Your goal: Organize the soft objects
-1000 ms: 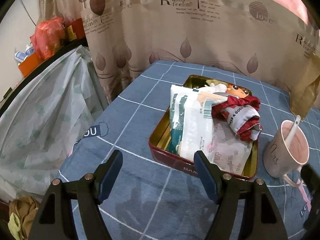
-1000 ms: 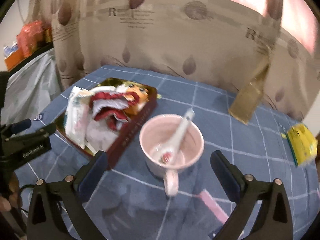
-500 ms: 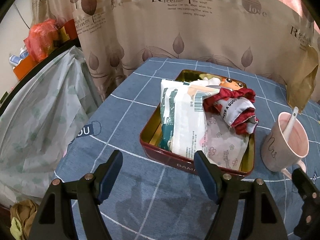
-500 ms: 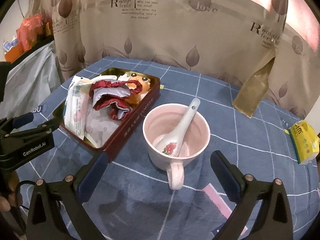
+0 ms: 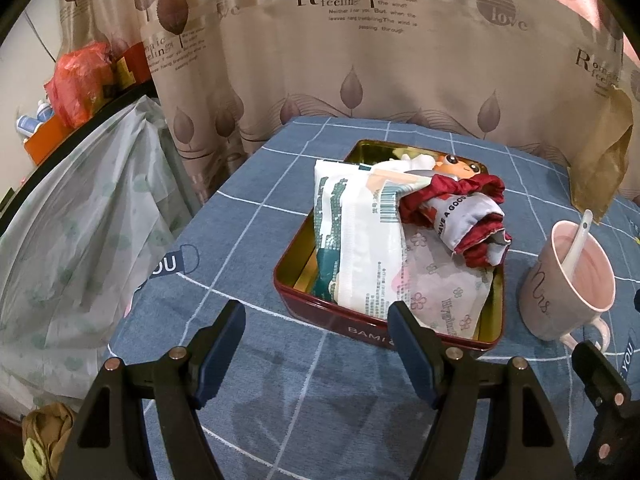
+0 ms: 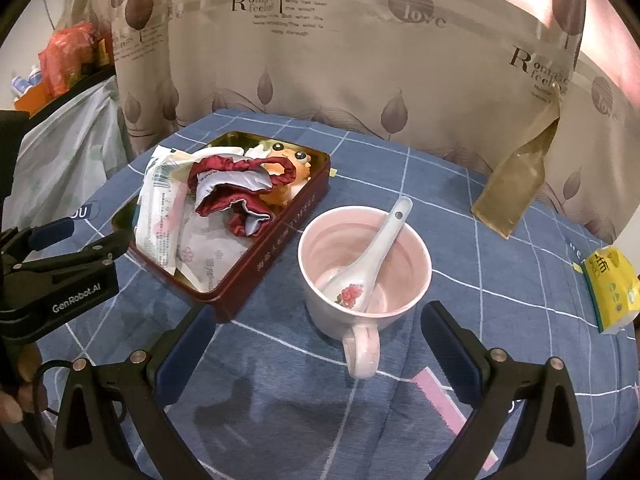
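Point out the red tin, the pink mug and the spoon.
red tin [image 5: 360, 330], left wrist view, front wall.
pink mug [image 6: 326, 314], right wrist view, outer wall beside the handle.
spoon [image 6: 384, 236], right wrist view, mid-handle.

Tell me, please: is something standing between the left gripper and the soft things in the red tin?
Nothing visible blocks it. The left gripper is open above bare blue cloth, just before the tin's near wall. The tissue pack and red pouch lie uncovered inside. The pink mug stands aside, right of the tin.
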Demonstrator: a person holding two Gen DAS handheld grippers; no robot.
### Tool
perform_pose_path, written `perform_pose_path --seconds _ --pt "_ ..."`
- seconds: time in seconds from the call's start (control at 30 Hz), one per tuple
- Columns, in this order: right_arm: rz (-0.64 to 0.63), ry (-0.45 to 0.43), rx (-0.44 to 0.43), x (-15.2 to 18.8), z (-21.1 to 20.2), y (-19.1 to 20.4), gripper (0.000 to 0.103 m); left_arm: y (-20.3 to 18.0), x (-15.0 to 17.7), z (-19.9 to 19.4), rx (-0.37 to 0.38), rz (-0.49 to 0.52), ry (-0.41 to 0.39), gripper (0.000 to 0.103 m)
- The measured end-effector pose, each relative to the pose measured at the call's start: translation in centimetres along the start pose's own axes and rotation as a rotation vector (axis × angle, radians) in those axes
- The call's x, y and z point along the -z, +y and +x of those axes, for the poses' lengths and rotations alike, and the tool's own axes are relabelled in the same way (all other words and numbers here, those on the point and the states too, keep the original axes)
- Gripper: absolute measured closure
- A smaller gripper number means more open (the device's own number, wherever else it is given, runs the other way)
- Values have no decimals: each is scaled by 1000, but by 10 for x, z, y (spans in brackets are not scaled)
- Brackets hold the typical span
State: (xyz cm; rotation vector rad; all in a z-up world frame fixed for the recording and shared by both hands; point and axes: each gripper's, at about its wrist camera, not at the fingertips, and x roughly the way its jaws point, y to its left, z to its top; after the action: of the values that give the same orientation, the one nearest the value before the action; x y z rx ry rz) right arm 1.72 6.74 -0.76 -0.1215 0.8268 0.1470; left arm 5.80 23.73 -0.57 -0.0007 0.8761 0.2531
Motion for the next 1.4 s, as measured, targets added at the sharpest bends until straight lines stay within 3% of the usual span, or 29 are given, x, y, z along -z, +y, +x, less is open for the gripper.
perform_pose_path --seconds 1.4 --pt "-29 5 -10 -3 -1 10 2 -9 -2 -3 26 13 -19 27"
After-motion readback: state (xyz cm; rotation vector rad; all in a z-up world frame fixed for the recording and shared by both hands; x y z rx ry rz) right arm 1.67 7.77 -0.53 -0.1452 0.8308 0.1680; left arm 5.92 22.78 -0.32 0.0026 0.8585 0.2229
